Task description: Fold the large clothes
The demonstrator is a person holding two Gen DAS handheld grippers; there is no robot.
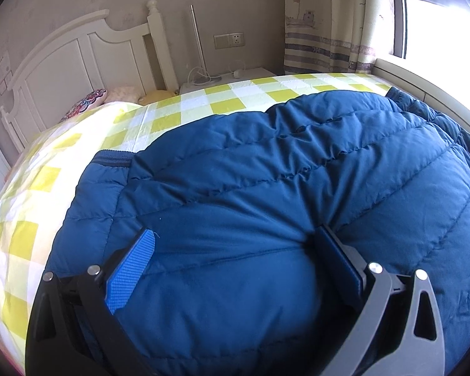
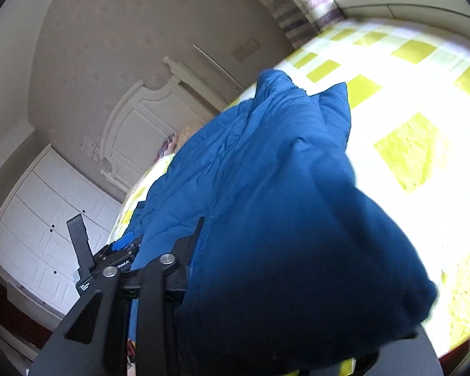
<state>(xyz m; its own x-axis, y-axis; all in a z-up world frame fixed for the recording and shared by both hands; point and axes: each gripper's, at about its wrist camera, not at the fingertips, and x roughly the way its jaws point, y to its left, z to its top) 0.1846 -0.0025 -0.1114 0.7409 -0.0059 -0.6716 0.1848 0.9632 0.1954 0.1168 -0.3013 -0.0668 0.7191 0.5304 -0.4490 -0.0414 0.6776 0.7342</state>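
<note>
Blue quilted fabric fills the space between the fingers of the left gripper (image 1: 232, 269): a fat fold of the navy down jacket (image 1: 266, 172) bulges up between the two pads, which stand wide apart and press into its sides. The left textured pad (image 1: 131, 275) lies against the bulge and the right one sinks into a crease, so this gripper reads as clamped on a thick roll of padding.

In the right wrist view a hanging mass of the same jacket (image 2: 282, 219) covers most of the right gripper (image 2: 266, 329); only one finger assembly (image 2: 159, 282) shows to the left of the cloth. Whether its pads press on the cloth or stand free of it cannot be told.

The jacket lies across the yellow-checked bedsheet (image 1: 78, 163), with the white headboard (image 1: 78, 53) beyond, and part of it appears lifted at the right-hand side.

The step in hand looks like carrying one side over onto the body. To do it well, I would hold both grips level with each other so the fold line runs straight, bring the raised part across low, and lay it down edge to edge. Puffy down springs back, so pressing the air out along the crease before letting go should help it stay.
</note>
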